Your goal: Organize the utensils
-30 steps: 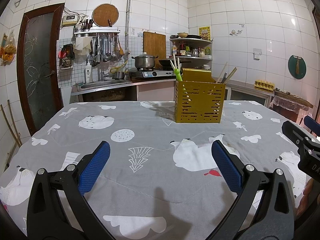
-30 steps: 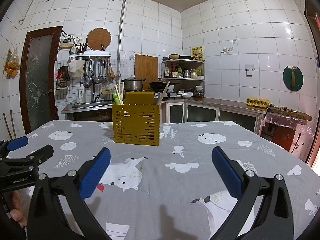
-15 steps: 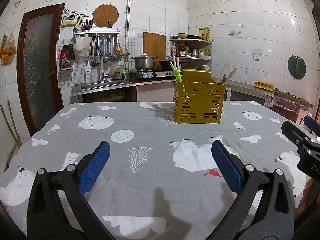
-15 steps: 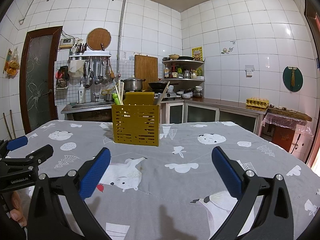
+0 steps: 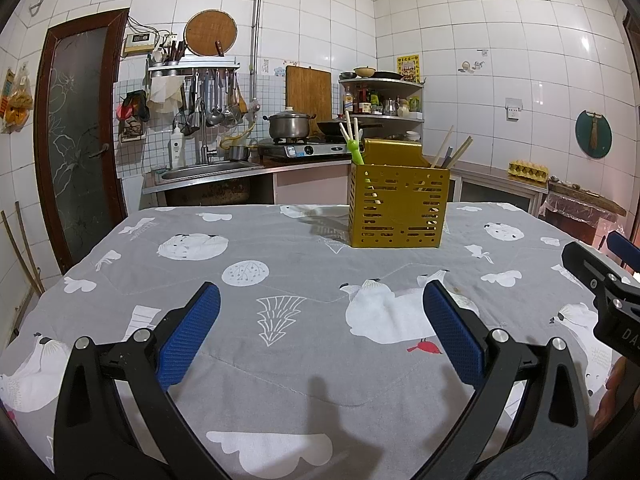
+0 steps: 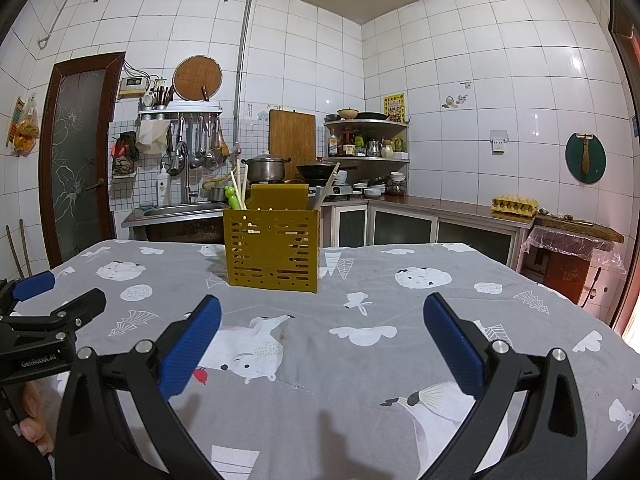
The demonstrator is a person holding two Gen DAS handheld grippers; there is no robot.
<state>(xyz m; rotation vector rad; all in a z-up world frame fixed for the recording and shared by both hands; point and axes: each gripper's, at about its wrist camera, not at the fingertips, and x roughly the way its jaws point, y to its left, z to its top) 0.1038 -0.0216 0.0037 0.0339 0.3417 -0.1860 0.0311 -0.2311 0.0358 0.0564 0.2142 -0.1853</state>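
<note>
Left wrist view: the left gripper [image 5: 320,320] hovered low over the worktop [image 5: 280,272], which was covered by a grey cloth printed with white animals and trees. Its two black fingers with blue ribbed pads [image 5: 188,340] stood wide apart with nothing between them. Beyond them, right of centre and well apart from the gripper, stood the mustard-yellow slotted plastic utensil caddy [image 5: 398,210], upright on the cloth. A green-handled utensil with pale prongs [image 5: 354,144] stuck up from its left rear corner; pale wooden chopsticks [image 5: 452,152] leaned out at its right rear corner. At the far right edge of the view, the black body and one blue pad of the right gripper [image 5: 600,276] showed, beside the caddy's right and nearer the camera.

Right wrist view: at the far left edge sat the left gripper's black frame, with part of a hand [image 6: 32,420] holding it below. The caddy stood left of centre in this view, on the cloth, the green-handled utensil and pale chopsticks rising at its left rear and further chopsticks at its right rear. The right gripper's fingers [image 6: 452,344] were spread wide, empty, above the cloth and clear of the caddy. Behind the worktop ran a tiled kitchen wall with a sink, hanging ladles and a steel pot [image 6: 266,168] on a stove.
</note>
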